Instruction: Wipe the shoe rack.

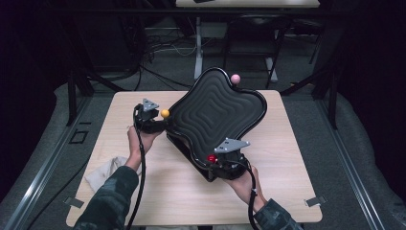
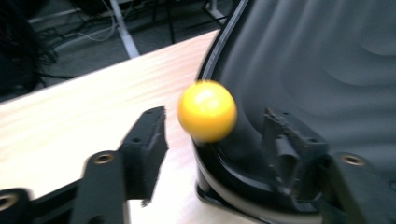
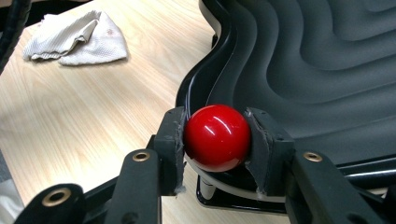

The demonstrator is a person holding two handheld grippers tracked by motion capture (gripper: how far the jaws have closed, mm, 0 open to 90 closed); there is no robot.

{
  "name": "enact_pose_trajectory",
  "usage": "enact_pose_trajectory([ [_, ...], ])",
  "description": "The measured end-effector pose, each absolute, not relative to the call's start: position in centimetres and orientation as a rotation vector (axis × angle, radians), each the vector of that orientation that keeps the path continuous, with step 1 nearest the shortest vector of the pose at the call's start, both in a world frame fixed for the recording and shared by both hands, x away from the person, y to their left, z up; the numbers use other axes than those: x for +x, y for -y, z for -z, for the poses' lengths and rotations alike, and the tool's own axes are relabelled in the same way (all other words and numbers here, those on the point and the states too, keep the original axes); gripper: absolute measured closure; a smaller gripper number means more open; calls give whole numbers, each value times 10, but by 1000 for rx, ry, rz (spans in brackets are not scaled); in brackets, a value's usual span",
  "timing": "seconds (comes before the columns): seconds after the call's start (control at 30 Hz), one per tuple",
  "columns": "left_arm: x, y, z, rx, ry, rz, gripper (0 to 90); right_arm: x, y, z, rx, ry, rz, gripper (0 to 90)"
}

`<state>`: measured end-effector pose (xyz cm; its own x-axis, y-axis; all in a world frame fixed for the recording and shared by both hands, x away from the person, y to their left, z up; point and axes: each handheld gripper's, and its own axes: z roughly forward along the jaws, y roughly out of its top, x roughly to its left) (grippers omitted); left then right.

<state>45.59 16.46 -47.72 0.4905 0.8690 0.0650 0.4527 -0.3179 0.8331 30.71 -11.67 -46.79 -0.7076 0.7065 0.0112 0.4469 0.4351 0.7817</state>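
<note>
A black board point(image 1: 215, 112) with rippled, stepped contours lies tilted on the wooden table point(image 1: 287, 182), with ball knobs at its corners. My right gripper point(image 3: 217, 140) is shut on the glossy red ball point(image 3: 217, 137) at the board's near corner point(image 1: 211, 158). My left gripper point(image 2: 215, 123) straddles the yellow ball point(image 2: 207, 111) at the board's left corner point(image 1: 165, 113). Its jaws stand apart from the ball, with a gap on both sides. A pink ball point(image 1: 235, 79) sits at the far corner, untouched.
A crumpled white cloth point(image 1: 103, 172) lies on the table near the left forearm, also in the right gripper view point(image 3: 77, 37). Bare wood surrounds the board to the right and front. Beyond the table are dark floor, cables and table legs.
</note>
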Motion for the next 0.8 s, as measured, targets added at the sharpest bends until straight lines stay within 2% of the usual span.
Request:
enact_pose_trajectory([
  [0.03,458,-163,477,1955,-1084,-668,442,306,118,468,998,-2375,-1150,593],
  [0.17,460,-161,477,1973,-1049,-690,595,306,123,467,986,-2381,-1143,593],
  [0.43,447,-161,476,2001,-1036,-707,600,306,134,467,1002,-2382,-1135,593],
  [0.8,408,-176,476,1990,-1070,-708,598,320,158,467,1081,-2338,-1110,594],
])
